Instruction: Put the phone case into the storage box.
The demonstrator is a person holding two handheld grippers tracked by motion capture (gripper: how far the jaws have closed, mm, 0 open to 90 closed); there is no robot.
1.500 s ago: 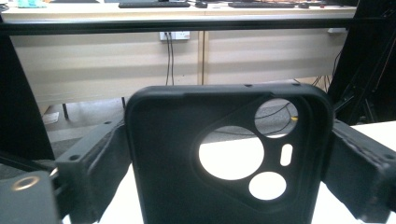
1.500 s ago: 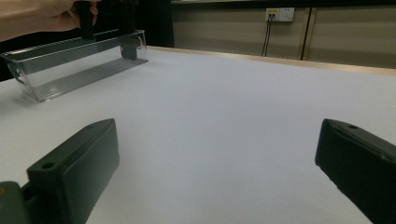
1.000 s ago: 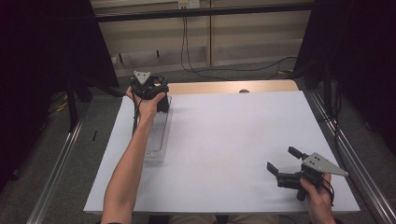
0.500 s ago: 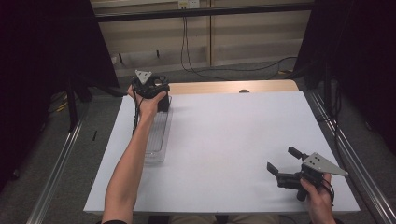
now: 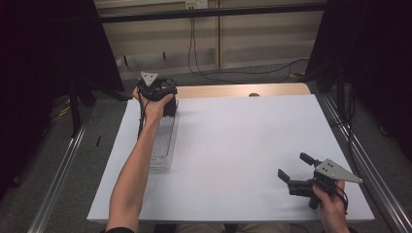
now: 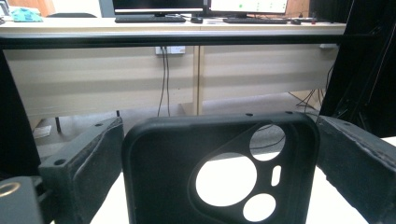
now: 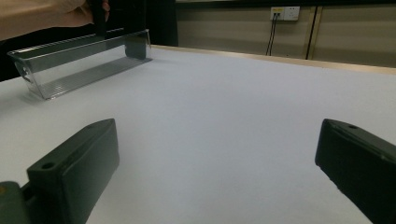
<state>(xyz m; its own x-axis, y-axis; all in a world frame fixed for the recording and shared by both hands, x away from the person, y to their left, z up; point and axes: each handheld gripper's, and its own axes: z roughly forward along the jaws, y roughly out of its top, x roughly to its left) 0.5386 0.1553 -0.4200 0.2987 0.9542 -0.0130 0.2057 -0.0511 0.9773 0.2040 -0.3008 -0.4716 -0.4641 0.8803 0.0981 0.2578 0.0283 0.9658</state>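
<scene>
so the left gripper [image 5: 167, 104] is way up at the far left end of the white table [image 5: 243, 145], sitting over the far end of a clear plastic tray [image 5: 163, 141]; in the left gripper view there's a black phone case [image 6: 219, 172] standing upright between its jaws, camera cutouts facing the lens; the jaws sit close on both sides of the case, looks like they're pinching it by the edges; the tray is long and narrow, lying along the table's left side; right gripper [image 5: 295, 168] rests near the front right corner, well apart from the tray, jaws spread wide with just bare table between them
</scene>
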